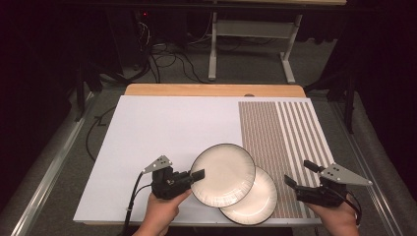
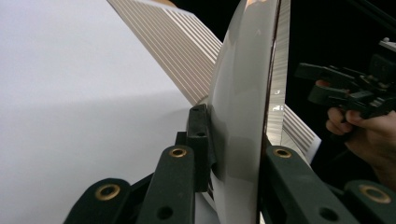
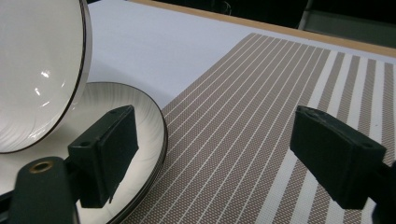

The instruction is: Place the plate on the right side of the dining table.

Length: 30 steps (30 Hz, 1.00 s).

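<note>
White tabletop [image 1: 157, 128] with striped mat [image 1: 290, 132] at right | upper plate [image 1: 223, 173] raised, tilted, overlapping lower plate [image 1: 255, 199] lying flat on the near edge | left gripper [image 1: 194, 176] clamped on upper plate's left rim | right gripper [image 1: 301, 173] jaws apart, just right of both plates.
</note>
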Each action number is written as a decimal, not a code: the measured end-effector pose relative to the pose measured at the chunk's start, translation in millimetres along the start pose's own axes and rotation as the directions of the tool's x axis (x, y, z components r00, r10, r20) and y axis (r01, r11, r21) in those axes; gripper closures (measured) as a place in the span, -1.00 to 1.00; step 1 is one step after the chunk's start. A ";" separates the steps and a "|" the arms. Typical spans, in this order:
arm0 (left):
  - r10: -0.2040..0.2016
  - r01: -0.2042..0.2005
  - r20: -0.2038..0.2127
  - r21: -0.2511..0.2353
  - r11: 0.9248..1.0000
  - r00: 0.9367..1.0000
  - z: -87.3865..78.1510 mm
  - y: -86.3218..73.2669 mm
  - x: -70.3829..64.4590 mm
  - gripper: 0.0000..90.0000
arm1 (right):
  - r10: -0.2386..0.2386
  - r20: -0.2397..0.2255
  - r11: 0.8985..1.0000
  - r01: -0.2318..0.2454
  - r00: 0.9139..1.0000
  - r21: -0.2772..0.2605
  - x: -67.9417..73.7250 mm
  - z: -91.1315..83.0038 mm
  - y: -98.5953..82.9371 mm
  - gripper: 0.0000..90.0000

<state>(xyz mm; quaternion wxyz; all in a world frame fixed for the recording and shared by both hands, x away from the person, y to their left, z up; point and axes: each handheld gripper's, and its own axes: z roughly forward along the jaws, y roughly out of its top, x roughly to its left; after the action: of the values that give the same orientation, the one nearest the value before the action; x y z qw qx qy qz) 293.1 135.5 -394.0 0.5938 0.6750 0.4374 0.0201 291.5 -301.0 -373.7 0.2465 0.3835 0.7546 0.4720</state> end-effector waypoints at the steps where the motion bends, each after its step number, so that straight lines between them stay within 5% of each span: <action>1: 0.007 -0.007 -0.009 -0.004 1.000 1.000 -1.5 1.4 0.7 0.77 | 0.005 0.000 1.000 -0.005 1.000 -0.004 -0.5 -1.1 0.1 -0.68; 6: 0.069 -0.071 -0.059 -0.041 0.997 0.996 -9.7 6.5 1.6 0.77 | 0.023 0.004 0.999 -0.023 1.000 -0.027 -2.6 -3.2 0.7 -0.90; 7: 0.105 -0.110 -0.079 -0.059 0.992 0.991 -12.6 7.6 1.0 0.76 | 0.025 0.005 0.999 -0.024 1.000 -0.035 -3.1 -4.2 1.2 -0.97; 16: 0.202 -0.211 -0.107 -0.079 0.974 0.974 -16.3 7.9 -2.9 0.76 | 0.021 0.018 0.999 -0.021 1.000 -0.045 -3.6 -6.9 0.6 -0.99; 19: 0.257 -0.265 -0.113 -0.058 0.963 0.960 -17.7 9.4 -6.5 0.75 | 0.017 0.017 0.999 -0.017 1.000 -0.048 -3.2 -6.4 0.6 -0.99; 30: 0.285 -0.290 -0.104 -0.035 0.956 0.953 -19.2 11.9 -7.0 0.75 | 0.016 -0.033 0.998 -0.018 0.999 -0.065 7.9 1.2 10.0 -0.98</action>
<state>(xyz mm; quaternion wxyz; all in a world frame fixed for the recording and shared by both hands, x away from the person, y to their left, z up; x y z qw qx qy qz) 285.0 147.3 -375.2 0.5790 0.7147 0.3624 0.1500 291.2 -291.3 -365.2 0.2425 0.3741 0.7394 0.5045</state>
